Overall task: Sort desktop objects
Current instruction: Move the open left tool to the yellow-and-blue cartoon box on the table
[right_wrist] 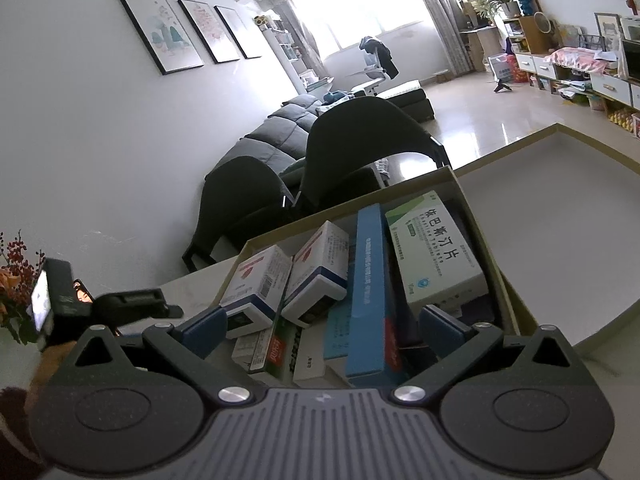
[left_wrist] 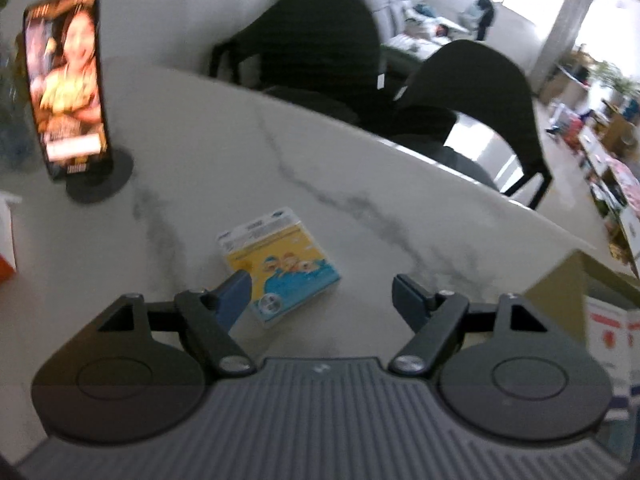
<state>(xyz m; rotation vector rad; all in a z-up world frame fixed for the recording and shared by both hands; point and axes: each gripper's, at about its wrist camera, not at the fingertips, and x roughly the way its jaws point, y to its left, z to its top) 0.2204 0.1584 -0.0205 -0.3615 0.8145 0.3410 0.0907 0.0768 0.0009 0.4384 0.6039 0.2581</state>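
A small yellow-and-blue carton lies flat on the white marble table. My left gripper hangs just above its near end, jaws open; the left finger overlaps the carton's corner and the right finger stands off over bare table. My right gripper is open over a cardboard box packed with several medicine cartons. Among them are a long blue one, a white-and-green one and two white ones. The pads press on nothing.
A lit phone on a round stand stands at the table's far left. Two dark chairs sit behind the far edge. A shallow white-lined tray or lid lies right of the box. A flower arrangement is at the left.
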